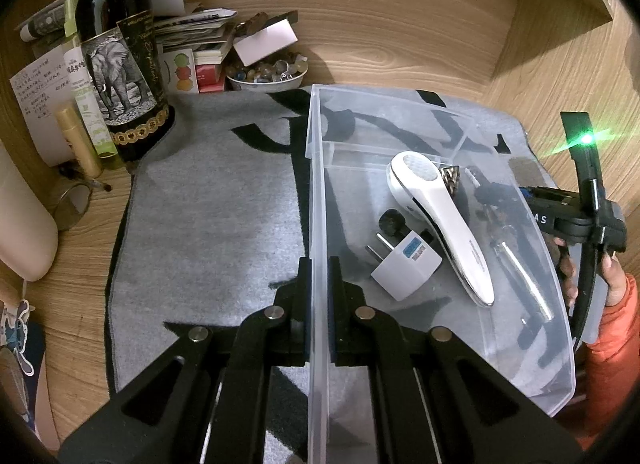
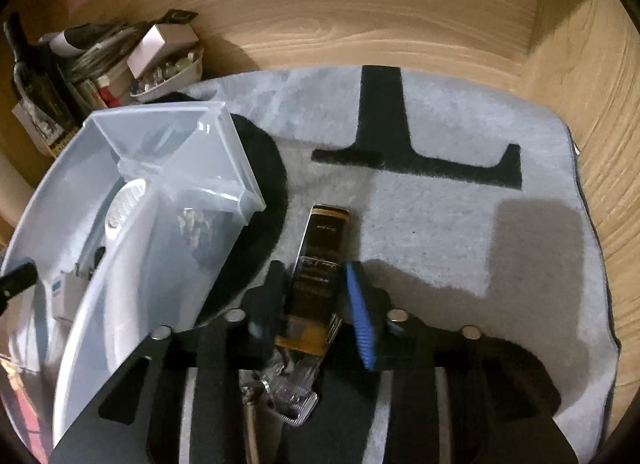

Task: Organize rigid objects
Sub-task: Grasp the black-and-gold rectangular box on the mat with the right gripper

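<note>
Clear bin [image 1: 400, 112] wall pinched by left gripper [image 1: 319, 276] — right gripper [image 2: 316, 296] clamps black-gold trimmer [image 2: 320, 260]; next, lift it into the bin.

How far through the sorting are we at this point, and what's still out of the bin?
Done: the white handheld device, white plug adapter and a silver pen-like item lie in the clear plastic bin. In hand: the left gripper clamps the bin's wall; the right gripper holds a black-and-gold rectangular item above the grey mat, outside the bin. Left: getting that item in.
</note>
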A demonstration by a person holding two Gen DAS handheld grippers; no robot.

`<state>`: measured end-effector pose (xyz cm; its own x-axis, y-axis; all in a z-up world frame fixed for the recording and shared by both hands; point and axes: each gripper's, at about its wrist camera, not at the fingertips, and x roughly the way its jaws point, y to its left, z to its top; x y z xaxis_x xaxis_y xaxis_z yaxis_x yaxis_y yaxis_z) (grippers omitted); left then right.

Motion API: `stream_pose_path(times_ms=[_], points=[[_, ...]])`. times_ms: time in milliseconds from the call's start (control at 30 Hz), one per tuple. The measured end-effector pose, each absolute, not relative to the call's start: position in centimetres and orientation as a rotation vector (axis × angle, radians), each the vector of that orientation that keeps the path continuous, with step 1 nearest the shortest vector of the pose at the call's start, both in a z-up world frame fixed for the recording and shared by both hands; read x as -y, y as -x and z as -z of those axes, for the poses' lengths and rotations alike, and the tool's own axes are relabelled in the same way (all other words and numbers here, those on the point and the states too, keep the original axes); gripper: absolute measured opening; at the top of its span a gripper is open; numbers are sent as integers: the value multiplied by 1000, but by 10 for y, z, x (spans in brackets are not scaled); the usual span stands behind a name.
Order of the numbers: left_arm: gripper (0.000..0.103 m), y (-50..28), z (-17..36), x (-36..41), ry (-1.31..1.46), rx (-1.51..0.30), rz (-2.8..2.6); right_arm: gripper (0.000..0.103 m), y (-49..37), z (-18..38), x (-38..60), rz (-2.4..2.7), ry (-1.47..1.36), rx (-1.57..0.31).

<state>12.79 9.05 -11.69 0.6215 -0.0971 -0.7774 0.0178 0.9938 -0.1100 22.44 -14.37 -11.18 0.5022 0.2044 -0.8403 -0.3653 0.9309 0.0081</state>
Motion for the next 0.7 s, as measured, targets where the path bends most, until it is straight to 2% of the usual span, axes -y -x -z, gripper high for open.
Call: stream_pose_path(times_ms=[300,700], points=[[5,-129,118,-90,98,-900,66,22,-211,91,151,-363,155,-923],[5,-128,118,-91,102,-896,71,22,-187,34,142,-421,134,-775]])
